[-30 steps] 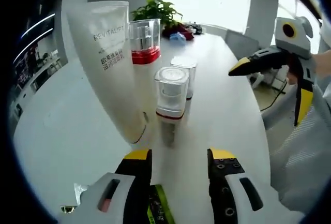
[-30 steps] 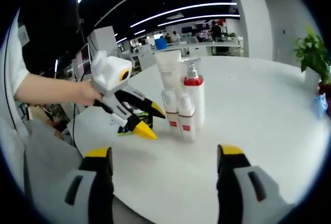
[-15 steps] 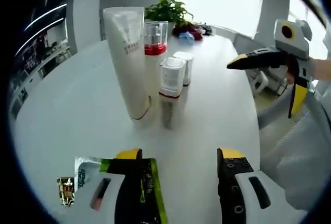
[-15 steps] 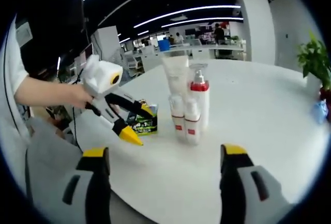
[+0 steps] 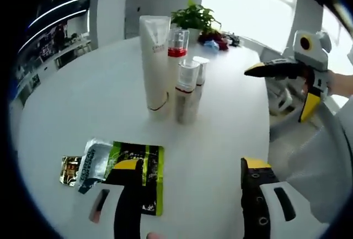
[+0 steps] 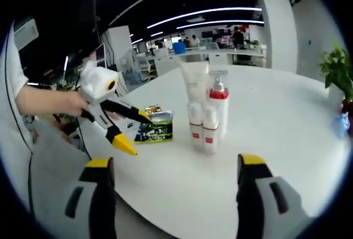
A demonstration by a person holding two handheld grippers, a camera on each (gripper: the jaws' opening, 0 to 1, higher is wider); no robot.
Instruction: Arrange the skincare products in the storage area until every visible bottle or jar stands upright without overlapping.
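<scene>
Both my claws wide open, empty, off the products.
Mid desk [image 6: 287, 139]: 1 tube [image 5: 155, 62], 1 pump bottle [image 6: 218, 106], 2 small bottles [image 6: 203, 128], all upright, tight cluster, bare desk all round. 1 sachet [image 5: 127, 164] flat at 7 o'clock, near edge. Left claw [image 5: 187, 195] nearside; right claw [image 6: 172, 192] too.

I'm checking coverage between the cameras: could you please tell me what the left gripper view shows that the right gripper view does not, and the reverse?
Left gripper view alone: the right gripper seen from outside, its jaws close together, bright windows behind the plant, and red and blue items beside it.

Right gripper view alone: the left gripper with its jaws apart, held by a hand, and an office with ceiling lights.

Both: the white table, the upright tube, pump bottle, two small bottles, and the flat green sachets.
</scene>
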